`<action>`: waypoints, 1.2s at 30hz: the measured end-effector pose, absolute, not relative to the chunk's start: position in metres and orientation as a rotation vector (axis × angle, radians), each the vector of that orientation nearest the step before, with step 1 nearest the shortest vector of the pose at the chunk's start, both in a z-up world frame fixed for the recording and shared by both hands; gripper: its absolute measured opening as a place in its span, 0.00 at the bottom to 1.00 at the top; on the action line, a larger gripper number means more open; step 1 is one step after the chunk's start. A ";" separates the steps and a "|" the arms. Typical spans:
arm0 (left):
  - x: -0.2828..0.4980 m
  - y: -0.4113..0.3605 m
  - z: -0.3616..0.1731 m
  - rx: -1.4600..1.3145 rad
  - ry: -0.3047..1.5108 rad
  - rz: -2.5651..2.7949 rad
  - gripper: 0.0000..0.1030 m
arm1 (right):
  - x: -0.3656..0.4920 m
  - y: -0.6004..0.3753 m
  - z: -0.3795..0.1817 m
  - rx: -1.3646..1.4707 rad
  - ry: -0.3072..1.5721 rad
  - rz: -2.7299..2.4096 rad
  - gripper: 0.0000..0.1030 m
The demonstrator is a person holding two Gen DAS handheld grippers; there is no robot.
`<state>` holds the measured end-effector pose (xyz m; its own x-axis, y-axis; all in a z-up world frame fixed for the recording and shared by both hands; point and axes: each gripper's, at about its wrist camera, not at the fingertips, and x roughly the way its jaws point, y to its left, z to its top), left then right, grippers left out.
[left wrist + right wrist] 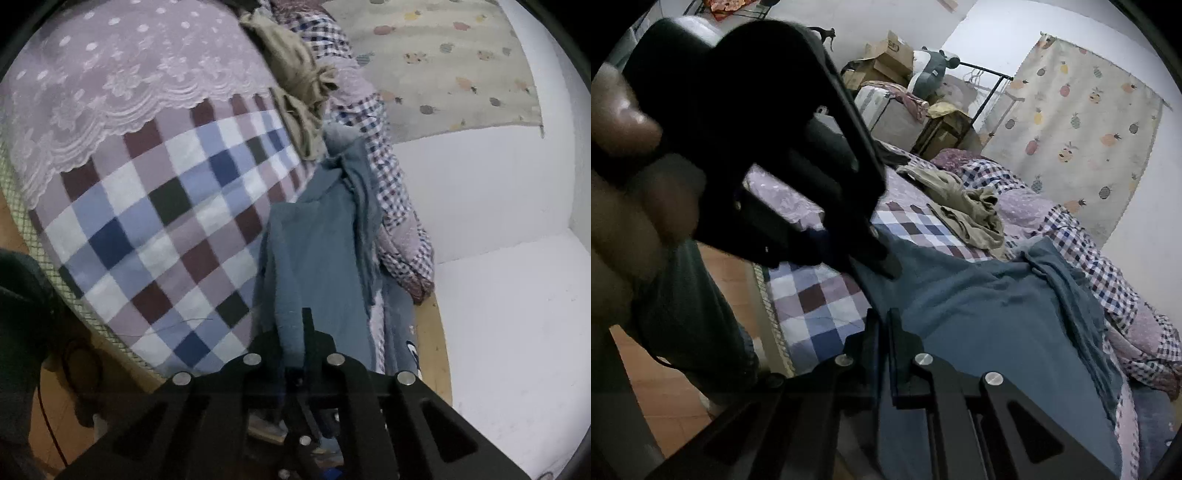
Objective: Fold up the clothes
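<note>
Left gripper (pixel 295 343) clenched on the blue garment (pixel 317 258) at lower centre; right gripper (pixel 884 332) likewise pinches its edge; khaki clothes (pixel 967 210) lie mid-frame on the checkered bedsheet (pixel 816 306).

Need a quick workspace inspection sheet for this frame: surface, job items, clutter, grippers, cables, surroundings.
Surface: bed with checked sheet; lilac lace cover over its far part.
Job's things: blue garment spread on the bed, one side rumpled; khaki garment crumpled beyond it.
Clutter: gingham quilt bunched along the wall side.
Grippers: left gripper and right gripper both shut on the blue garment's near edge.
Cables: thin red cable over the floor.
Surroundings: pineapple-print curtain, cardboard boxes, white wall.
</note>
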<state>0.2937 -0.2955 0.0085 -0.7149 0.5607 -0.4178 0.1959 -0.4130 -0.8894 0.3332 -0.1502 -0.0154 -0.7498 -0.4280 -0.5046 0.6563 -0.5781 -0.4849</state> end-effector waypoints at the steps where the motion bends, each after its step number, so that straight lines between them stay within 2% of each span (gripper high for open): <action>1: 0.294 -0.294 0.012 -1.041 -1.527 2.223 0.04 | 0.334 -0.149 -0.016 0.440 0.906 -2.312 0.02; 4: 0.294 -0.292 0.022 -1.009 -1.505 2.214 0.04 | 0.333 -0.144 -0.018 0.446 0.935 -2.335 0.06; 12: 0.290 -0.283 0.029 -0.998 -1.548 2.057 0.04 | 0.323 -0.118 -0.017 0.499 0.965 -2.446 0.26; 15: 0.283 -0.278 0.023 -1.013 -1.596 1.986 0.04 | 0.321 -0.108 -0.014 0.510 0.950 -2.471 0.26; 21: 0.280 -0.268 0.035 -0.984 -1.564 2.006 0.04 | 0.326 -0.095 -0.015 0.510 0.984 -2.507 0.26; 31: 0.292 -0.284 0.035 -0.911 -1.655 2.165 0.04 | 0.333 -0.086 -0.020 0.512 1.007 -2.508 0.26; 36: 0.285 -0.284 0.033 -0.910 -1.689 2.065 0.04 | 0.330 -0.086 -0.022 0.509 1.020 -2.528 0.26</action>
